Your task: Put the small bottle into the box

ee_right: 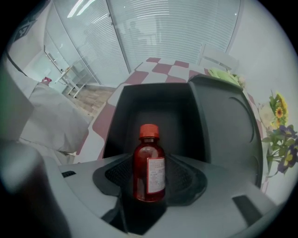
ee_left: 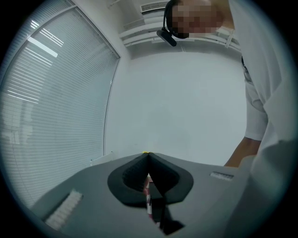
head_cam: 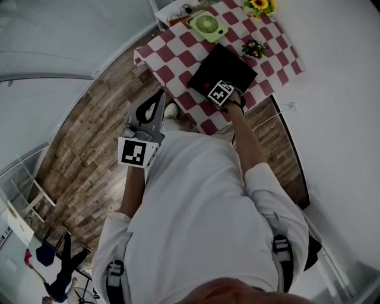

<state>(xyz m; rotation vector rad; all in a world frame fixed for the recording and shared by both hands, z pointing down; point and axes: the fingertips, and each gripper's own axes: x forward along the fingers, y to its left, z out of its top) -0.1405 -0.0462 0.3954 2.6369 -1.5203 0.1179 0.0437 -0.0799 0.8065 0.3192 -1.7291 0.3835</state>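
A small red-brown bottle (ee_right: 149,169) with a red cap and a white label stands upright between the jaws of my right gripper (ee_right: 150,179), which is shut on it. Just beyond the bottle lies the open black box (ee_right: 153,114), its lid (ee_right: 228,125) raised at the right. In the head view my right gripper (head_cam: 221,93) hovers over the box (head_cam: 217,65) on the checkered table; the bottle is hidden there. My left gripper (head_cam: 157,100) hangs off the table at the person's left side, its jaws (ee_left: 148,160) shut on nothing and pointing at a white wall.
On the red-and-white checkered table (head_cam: 178,41) a green fan (head_cam: 208,25) sits behind the box, with a sunflower pot (head_cam: 259,6) and a small purple flower pot (head_cam: 254,47) at the right. Wooden floor (head_cam: 95,136) lies to the left, a white wall to the right.
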